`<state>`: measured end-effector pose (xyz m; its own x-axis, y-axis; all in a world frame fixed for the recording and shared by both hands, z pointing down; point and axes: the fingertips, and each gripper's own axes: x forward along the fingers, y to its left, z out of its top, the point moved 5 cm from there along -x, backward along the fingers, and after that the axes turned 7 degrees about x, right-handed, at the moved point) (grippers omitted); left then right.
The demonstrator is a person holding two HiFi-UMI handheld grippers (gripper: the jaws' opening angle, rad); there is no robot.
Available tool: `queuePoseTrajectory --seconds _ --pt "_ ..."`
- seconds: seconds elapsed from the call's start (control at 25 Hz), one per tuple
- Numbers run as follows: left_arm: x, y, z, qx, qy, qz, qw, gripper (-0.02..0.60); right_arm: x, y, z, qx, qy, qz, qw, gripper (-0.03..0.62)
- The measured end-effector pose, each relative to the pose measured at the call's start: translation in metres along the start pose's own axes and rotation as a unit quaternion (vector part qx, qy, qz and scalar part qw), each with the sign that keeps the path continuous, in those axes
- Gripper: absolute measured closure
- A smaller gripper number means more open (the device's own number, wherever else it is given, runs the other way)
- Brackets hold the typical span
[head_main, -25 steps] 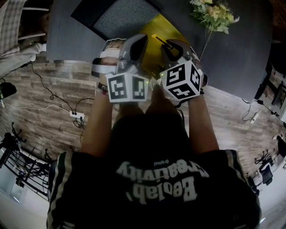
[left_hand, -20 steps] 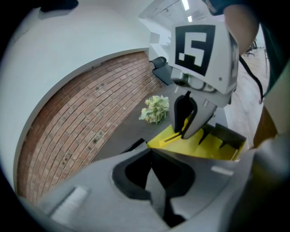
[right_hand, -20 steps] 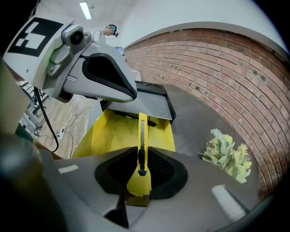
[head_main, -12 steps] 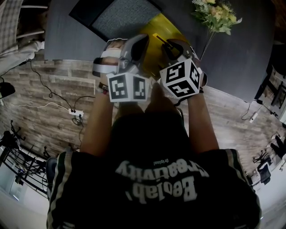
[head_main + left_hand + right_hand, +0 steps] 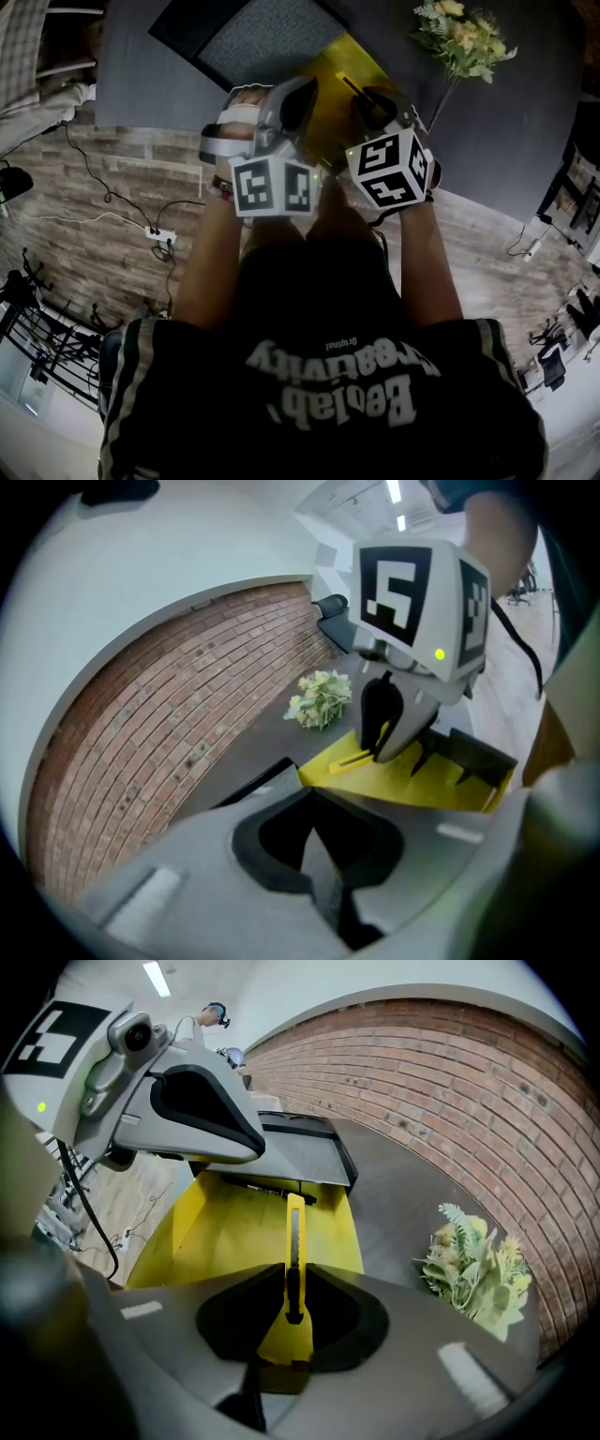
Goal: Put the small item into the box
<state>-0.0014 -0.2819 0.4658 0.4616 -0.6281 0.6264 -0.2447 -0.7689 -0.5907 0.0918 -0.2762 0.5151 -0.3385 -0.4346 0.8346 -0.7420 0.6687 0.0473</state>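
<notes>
A yellow utility knife is pinched between the jaws of my right gripper, its blade end pointing out over the open yellow box. In the head view that gripper hovers above the box on the dark table. My left gripper is beside it on the left, over the box's near edge. Its jaws are shut with nothing in them. The left gripper view shows the right gripper holding the knife just above the yellow box floor.
The box's dark lid lies open at the far side. A bunch of pale flowers stands on the table to the right. A brick wall rises behind the table. Cables and a power strip lie on the wood floor to the left.
Both grippers have drifted a little to the right over the box. The knife stays in the right gripper's grip.
</notes>
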Motion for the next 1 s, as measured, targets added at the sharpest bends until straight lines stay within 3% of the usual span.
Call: queuePoseTrajectory --seconds 0.4,0.6,0.96,1.0 --pt "0.007 0.0015 -0.0044 0.003 -0.001 -0.003 1.0 0.578 0.0054 0.0018 -0.0027 -0.02 0.008 0.002 1.0 0.516" --pt "0.0058 0.0041 -0.0064 0.003 0.001 -0.001 1.0 0.578 0.0054 0.0077 -0.0036 -0.031 0.014 0.01 0.999 0.446" --pt "0.0035 0.0019 -0.0055 0.004 0.001 -0.004 1.0 0.578 0.0037 0.0091 -0.0037 -0.036 0.015 0.004 0.999 0.433" --pt "0.0033 0.0021 -0.0054 0.004 0.001 -0.004 1.0 0.578 0.0026 0.0077 -0.0026 -0.039 0.012 -0.006 0.999 0.456"
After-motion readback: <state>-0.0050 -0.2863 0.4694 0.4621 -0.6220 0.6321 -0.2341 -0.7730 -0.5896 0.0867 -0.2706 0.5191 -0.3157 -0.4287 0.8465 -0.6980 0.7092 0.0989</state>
